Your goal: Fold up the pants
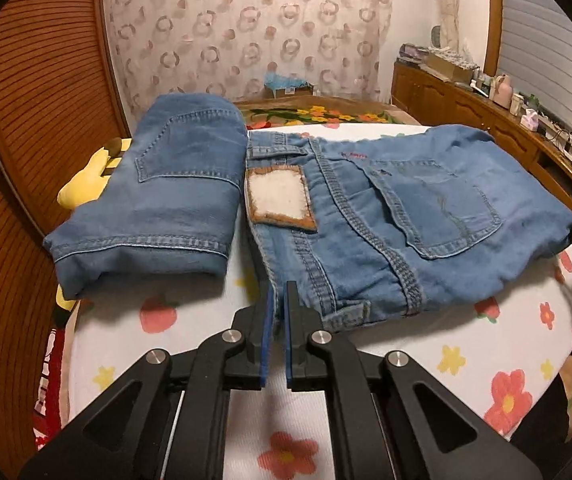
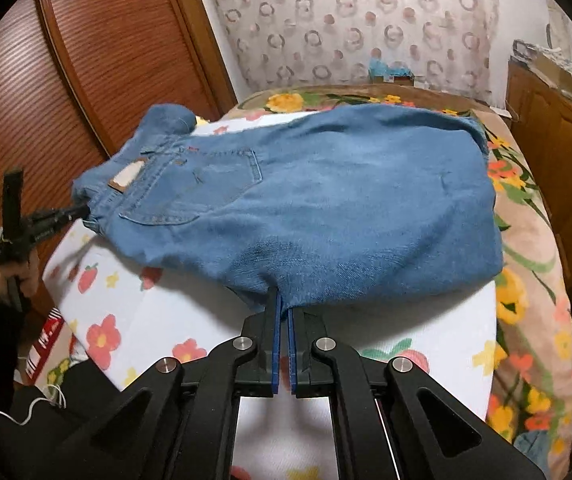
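Light blue jeans lie folded on the flowered white sheet, back pocket and a tan waistband patch facing up. My left gripper is shut on the waistband corner at the near edge. In the right wrist view the same jeans spread across the bed, and my right gripper is shut on their near fold edge. The left gripper also shows there at the waistband end, held by a hand.
A second, darker pair of folded jeans lies to the left, over a yellow plush toy. A wooden slatted wardrobe stands on the left. A wooden sideboard with clutter stands at the right. The sheet lies on a flowered blanket.
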Demonstrator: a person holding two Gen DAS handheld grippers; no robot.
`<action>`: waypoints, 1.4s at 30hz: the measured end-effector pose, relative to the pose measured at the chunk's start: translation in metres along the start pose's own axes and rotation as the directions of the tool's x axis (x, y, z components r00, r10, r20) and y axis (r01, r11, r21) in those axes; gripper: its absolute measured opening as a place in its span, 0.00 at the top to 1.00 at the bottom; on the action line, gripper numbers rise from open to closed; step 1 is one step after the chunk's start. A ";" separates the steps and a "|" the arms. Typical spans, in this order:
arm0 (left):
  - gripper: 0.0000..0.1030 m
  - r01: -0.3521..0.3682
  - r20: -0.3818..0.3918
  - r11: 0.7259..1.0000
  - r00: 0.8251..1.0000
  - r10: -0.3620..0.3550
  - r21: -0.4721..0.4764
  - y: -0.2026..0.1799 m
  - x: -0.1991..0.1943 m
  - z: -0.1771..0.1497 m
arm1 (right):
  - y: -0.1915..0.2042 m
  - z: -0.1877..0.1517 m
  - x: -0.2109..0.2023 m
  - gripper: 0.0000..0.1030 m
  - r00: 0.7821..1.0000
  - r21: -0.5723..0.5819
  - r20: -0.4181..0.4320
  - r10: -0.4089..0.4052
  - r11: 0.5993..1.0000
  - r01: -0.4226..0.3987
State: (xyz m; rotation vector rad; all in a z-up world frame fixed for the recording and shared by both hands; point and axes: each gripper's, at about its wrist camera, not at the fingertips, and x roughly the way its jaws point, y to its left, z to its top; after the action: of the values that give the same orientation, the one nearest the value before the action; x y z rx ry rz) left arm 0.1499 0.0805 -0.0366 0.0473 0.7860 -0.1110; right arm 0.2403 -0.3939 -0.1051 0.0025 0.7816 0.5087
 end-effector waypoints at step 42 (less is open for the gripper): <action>0.20 0.205 0.040 0.965 0.976 -0.214 0.165 -0.152 0.028 0.059 | -0.101 0.005 0.010 0.76 0.989 0.300 -0.001 -0.146 0.944 0.140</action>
State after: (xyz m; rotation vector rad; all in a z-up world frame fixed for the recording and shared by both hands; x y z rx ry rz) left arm 0.1927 -0.0779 -0.0148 0.1124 0.7214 -0.3750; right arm 0.2933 -0.4774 -0.1269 0.2309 0.8259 0.2480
